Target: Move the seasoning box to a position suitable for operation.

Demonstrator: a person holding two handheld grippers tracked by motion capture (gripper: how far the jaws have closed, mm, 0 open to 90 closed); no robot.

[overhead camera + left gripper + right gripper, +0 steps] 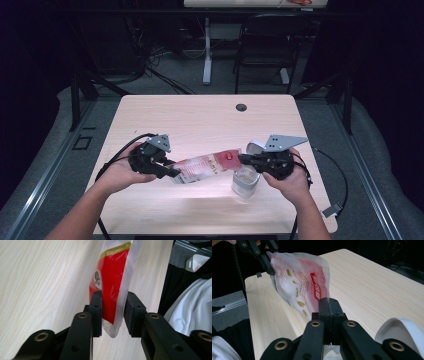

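Observation:
A red and clear plastic pouch [207,167] hangs nearly level above the table, stretched between my two grippers. My left gripper [172,172] is shut on its left end; in the left gripper view the pouch [112,277] sits between the two black pads, with my gripper [113,297] pinching its clear lower corner. My right gripper [242,160] is shut on the other end; in the right gripper view its jaws [329,301] meet tightly on the pouch [299,280] edge, and the left gripper [268,267] grips the far corner. A clear jar [245,181] stands under the right gripper.
A white lid [255,146] lies on the wooden table [200,115] just behind the right gripper, also in the right gripper view as a white lid [402,332]. A cable hole [241,107] sits near the far edge. A black chair [265,45] stands beyond the table.

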